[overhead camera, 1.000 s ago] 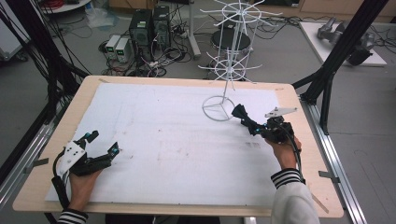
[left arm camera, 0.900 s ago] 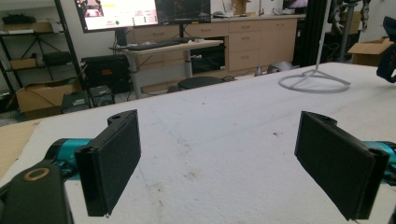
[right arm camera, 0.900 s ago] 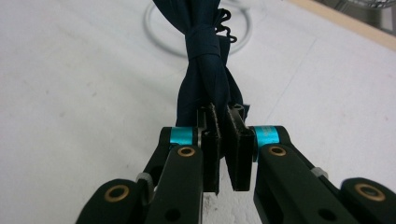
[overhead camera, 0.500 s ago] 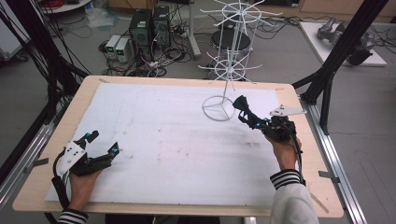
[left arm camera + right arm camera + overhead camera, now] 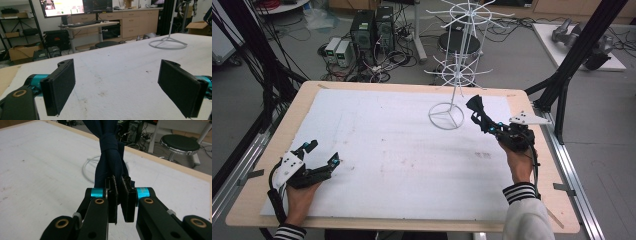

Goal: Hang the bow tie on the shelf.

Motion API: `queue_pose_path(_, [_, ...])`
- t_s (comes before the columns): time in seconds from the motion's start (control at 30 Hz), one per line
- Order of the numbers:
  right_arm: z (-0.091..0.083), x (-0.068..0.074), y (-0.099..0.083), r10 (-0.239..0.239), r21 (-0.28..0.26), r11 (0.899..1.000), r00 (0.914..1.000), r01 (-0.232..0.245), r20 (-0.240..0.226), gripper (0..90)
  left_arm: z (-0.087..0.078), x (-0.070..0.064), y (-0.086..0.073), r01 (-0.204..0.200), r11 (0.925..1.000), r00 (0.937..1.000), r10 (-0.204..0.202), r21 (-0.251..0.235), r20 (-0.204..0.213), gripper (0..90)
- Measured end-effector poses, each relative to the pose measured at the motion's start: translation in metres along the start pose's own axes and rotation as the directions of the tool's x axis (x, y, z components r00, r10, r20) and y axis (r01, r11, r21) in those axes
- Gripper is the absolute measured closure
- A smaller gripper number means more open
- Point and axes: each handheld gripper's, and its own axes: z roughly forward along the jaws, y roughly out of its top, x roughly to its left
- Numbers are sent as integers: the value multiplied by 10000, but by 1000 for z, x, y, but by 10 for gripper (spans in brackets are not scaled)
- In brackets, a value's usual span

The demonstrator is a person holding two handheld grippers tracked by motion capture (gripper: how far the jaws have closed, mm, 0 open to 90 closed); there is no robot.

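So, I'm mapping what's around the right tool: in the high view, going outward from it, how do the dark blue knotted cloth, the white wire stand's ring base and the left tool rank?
1. Dark blue knotted cloth: clamped in the right tool, just ahead of it.
2. White wire stand's ring base: slightly farther left, at the table's far side.
3. Left tool: across the table, near-left corner.

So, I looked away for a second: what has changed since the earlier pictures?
The right gripper, jaws shut on the knotted dark blue cloth, carried it up and forward, closer to the white wire rack stand. The left gripper stayed open on the white table cover; the stand did not move.
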Motion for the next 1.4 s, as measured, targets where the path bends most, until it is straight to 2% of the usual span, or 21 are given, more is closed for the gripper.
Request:
queue_pose_path(0.17, [-3,2,2,70,-486,9988,9999,-74,-93,853,0,0,0,-3,10000,10000,3,2,4,148])
queue_pose_path(0.4, [-9,2,4,135,-970,9952,9999,-131,31,852,0,1,0,-9,10000,10000,9,38,21,148])
queue_pose_path(0.63, [-17,0,5,218,-1344,9908,9985,-148,506,850,0,0,0,-11,10000,10000,11,56,34,148])
queue_pose_path(0.93, [-22,-3,9,626,-1744,9836,9933,-448,975,850,1,0,0,-27,10000,10000,27,70,44,148])
queue_pose_path(1.4, [-29,-4,28,795,-2351,9712,9832,-392,1646,848,1,0,0,-47,10000,10000,47,71,53,148])
